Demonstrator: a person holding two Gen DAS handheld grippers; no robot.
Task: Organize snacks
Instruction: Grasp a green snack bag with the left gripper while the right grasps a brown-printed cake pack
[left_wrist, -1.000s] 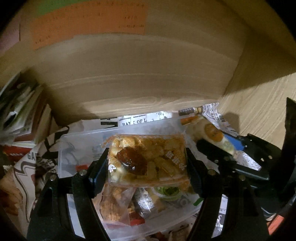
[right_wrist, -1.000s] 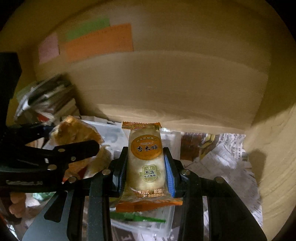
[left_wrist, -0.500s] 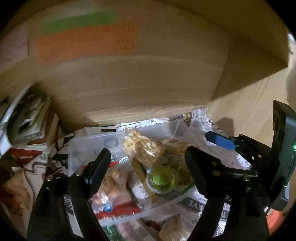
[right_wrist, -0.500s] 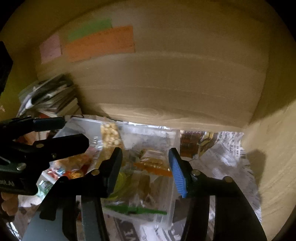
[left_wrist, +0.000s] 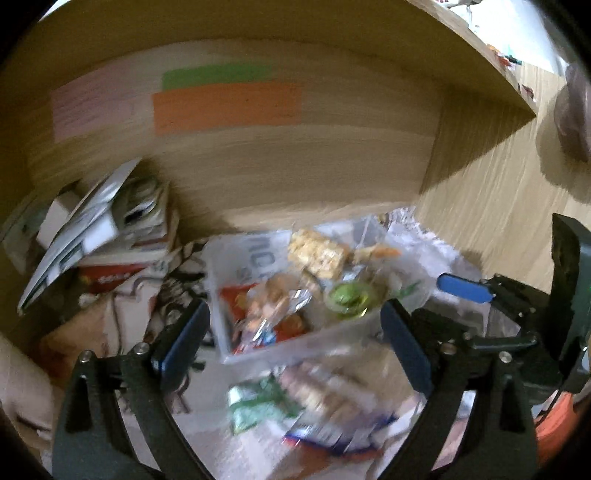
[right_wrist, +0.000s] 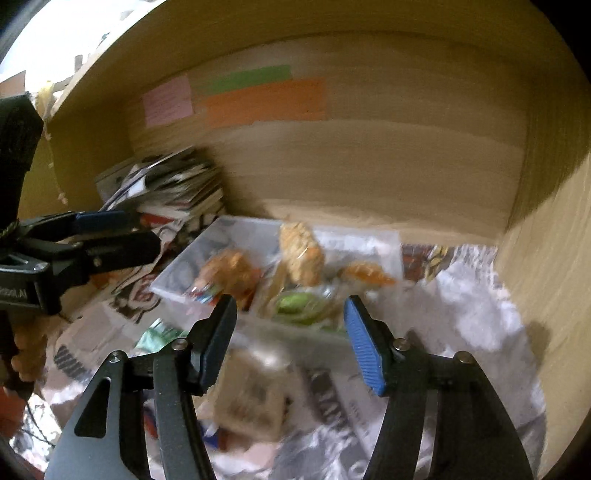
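Snack packets are seen gathered in a clear plastic bin (right_wrist: 384, 243) on a newspaper-covered shelf, with both grippers empty.

The left gripper (left_wrist: 295, 338) is held over the bin's near edge with its jaws opening wide and nothing between them; the right gripper (right_wrist: 290, 341) is likewise held just before the bin, its jaws opening and empty. Inside the bin a puffed-rice packet (right_wrist: 301, 254) is propped up at the back, an orange-edged wrapper (right_wrist: 367, 275) is lying to its right, and a round green-topped snack (right_wrist: 295, 304) is set at the bin's front. Loose packets (right_wrist: 255, 402) are left on the newspaper (right_wrist: 476, 306) in front of the bin, blurred. A stack of magazines (right_wrist: 173, 188) is piled left of the bin, against the wooden back panel (right_wrist: 369, 162).
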